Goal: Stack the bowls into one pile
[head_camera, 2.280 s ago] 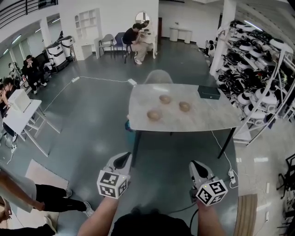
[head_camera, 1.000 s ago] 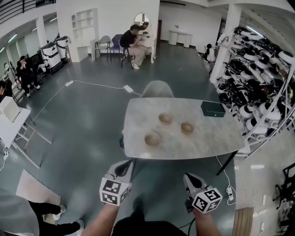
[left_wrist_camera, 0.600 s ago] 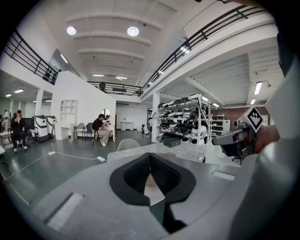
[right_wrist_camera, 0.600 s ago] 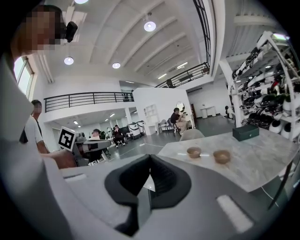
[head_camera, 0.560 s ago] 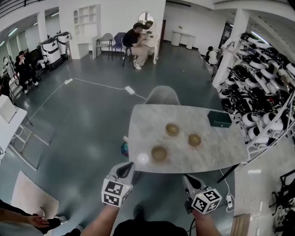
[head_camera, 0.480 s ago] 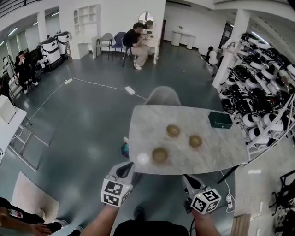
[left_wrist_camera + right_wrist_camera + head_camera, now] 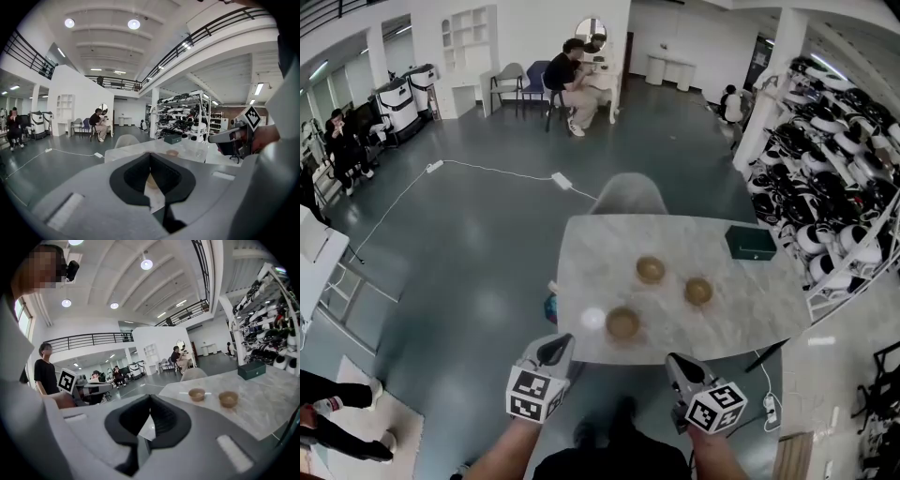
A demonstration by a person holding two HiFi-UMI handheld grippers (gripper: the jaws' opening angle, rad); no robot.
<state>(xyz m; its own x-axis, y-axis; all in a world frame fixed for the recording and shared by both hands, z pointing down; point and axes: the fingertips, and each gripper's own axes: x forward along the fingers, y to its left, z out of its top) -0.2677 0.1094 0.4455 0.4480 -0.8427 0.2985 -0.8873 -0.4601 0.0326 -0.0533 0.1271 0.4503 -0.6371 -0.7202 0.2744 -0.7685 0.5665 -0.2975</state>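
Three tan bowls stand apart on the marble table: one near the front edge, one further back, one to the right. My left gripper is shut and empty, short of the table's front edge, just left of the near bowl. My right gripper is shut and empty too, below the front edge. The right gripper view shows two of the bowls beyond its closed jaws. In the left gripper view one bowl lies past the closed jaws.
A dark green box sits at the table's far right corner. A grey chair stands behind the table. Racks of black and white gear fill the right side. A cable crosses the floor; people sit far back.
The table and bowls have come closer and lower in the head view. Both grippers have travelled forward with me toward the table's front edge, staying shut.
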